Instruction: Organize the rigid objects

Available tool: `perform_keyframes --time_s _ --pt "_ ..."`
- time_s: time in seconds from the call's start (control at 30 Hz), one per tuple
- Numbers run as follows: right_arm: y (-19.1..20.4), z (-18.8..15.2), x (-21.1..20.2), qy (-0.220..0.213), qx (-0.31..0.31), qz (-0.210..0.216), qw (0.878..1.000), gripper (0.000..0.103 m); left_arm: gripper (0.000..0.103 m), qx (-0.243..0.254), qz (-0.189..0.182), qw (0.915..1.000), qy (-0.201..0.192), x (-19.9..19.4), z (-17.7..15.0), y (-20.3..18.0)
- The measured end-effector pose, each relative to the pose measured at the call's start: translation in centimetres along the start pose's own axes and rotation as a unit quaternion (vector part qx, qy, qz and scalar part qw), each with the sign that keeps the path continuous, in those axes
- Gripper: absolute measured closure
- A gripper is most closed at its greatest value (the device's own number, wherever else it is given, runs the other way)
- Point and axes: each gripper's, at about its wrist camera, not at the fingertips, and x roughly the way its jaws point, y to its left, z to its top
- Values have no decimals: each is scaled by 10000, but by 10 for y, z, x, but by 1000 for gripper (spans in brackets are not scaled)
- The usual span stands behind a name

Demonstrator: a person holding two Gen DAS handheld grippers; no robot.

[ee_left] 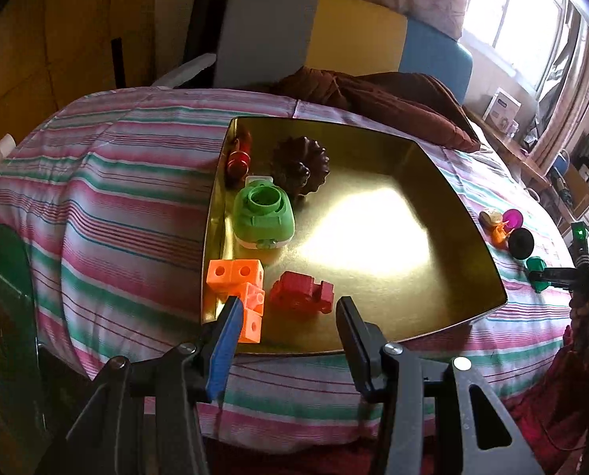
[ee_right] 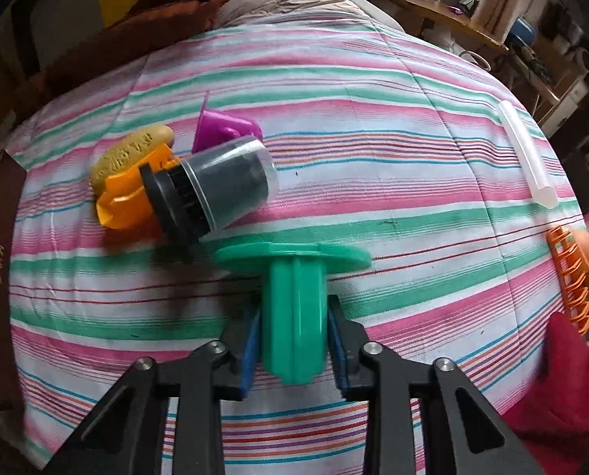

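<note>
A striped bedspread (ee_left: 116, 182) lies under a brown blanket (ee_left: 377, 103).

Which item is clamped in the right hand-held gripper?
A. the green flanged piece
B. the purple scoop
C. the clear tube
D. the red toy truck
A: in the right wrist view the right hand-held gripper has both blue pads pressed on the stem of the green flanged piece, while the purple scoop and clear tube lie apart on the striped cover, and the red truck sits in the gold tray.
</note>
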Motion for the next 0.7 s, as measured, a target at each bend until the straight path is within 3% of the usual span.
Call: perform_keyframes --time_s 0.37,0.7 --pt "2 0 5 32 -59 -78 9999 72 54 280 381 9987 -202 -6 2 -18" --pt "6 0 7 -13 -141 -140 9998 73 54 446 501 9973 -305 -11 1 -25"
